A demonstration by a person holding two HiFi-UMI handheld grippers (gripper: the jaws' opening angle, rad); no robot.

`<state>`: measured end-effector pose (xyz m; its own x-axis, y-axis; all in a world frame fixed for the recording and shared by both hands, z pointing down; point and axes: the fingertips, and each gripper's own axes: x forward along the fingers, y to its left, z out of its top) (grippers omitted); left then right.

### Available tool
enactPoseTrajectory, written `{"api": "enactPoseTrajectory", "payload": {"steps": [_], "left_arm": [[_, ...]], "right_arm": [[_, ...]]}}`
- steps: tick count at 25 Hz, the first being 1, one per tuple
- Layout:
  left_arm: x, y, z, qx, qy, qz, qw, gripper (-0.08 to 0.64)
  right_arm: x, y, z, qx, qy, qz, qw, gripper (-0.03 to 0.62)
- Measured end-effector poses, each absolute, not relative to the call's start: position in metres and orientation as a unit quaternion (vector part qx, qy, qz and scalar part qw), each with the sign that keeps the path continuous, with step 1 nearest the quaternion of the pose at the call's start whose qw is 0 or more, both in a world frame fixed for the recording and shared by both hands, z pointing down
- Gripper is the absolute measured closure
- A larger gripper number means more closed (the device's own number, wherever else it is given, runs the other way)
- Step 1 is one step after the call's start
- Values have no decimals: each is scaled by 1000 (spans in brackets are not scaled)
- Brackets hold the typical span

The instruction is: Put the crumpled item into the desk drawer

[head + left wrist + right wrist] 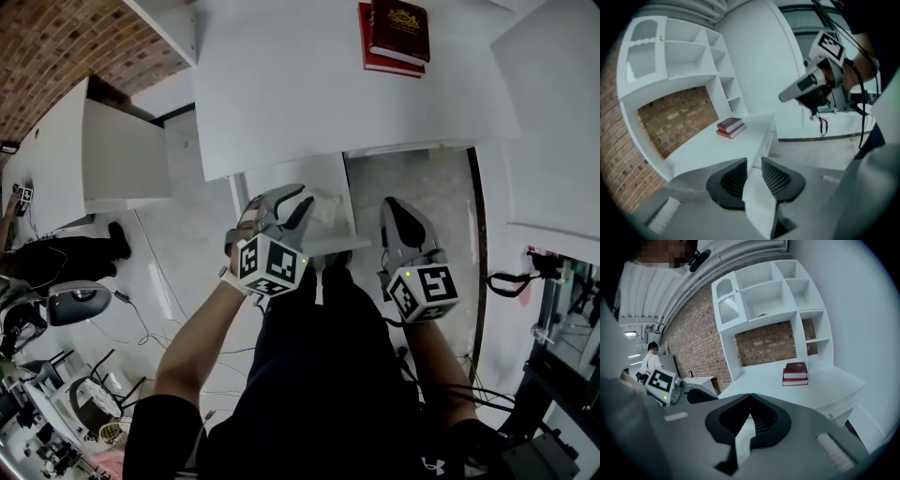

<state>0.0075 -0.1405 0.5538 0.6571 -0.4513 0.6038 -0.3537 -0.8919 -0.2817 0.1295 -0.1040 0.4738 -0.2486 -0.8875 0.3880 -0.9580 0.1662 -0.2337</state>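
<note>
The white desk's drawer (281, 173) stands pulled out below the desk top (309, 84). A pale crumpled item (330, 208) lies inside it, toward its right side. My left gripper (286, 208) hovers over the drawer just left of the item, jaws apart with nothing between them. In the left gripper view the left gripper (753, 161) shows only the desk edge through its gap. My right gripper (396, 211) hangs to the right of the drawer, over the floor. In the right gripper view the right gripper (750, 397) has its tips touching and holds nothing.
Two red books (394, 33) are stacked at the back of the desk top, in front of a white shelf unit (764, 296). A second white desk (94, 150) stands to the left. Cables (159, 319) run over the floor. A person (650, 359) stands far off.
</note>
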Motion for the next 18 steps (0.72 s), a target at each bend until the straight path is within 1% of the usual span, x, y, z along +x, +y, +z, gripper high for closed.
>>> {"api": "enactPoseTrajectory", "payload": {"steps": [3, 5, 7, 8, 11, 14, 18], "left_arm": [[2, -157, 498, -918, 280, -278, 38, 460], [-1, -166, 463, -923, 305, -235, 26, 493], [-5, -174, 427, -926, 323, -194, 17, 546], [-7, -178, 412, -927, 332, -175, 9, 557], [-16, -186, 374, -923, 364, -126, -13, 557], [-25, -192, 343, -917, 388, -96, 1, 557], [-36, -200, 316, -904, 422, -65, -13, 558]], "right_arm": [[127, -115, 453, 606, -767, 199, 72, 589], [127, -123, 439, 607, -770, 186, 66, 589], [128, -130, 423, 608, -772, 174, 59, 589], [128, -134, 415, 609, -774, 168, 55, 589], [128, -145, 390, 608, -779, 145, 44, 589], [127, -155, 364, 607, -785, 119, 33, 589], [127, -169, 334, 607, -790, 91, 16, 589]]}}
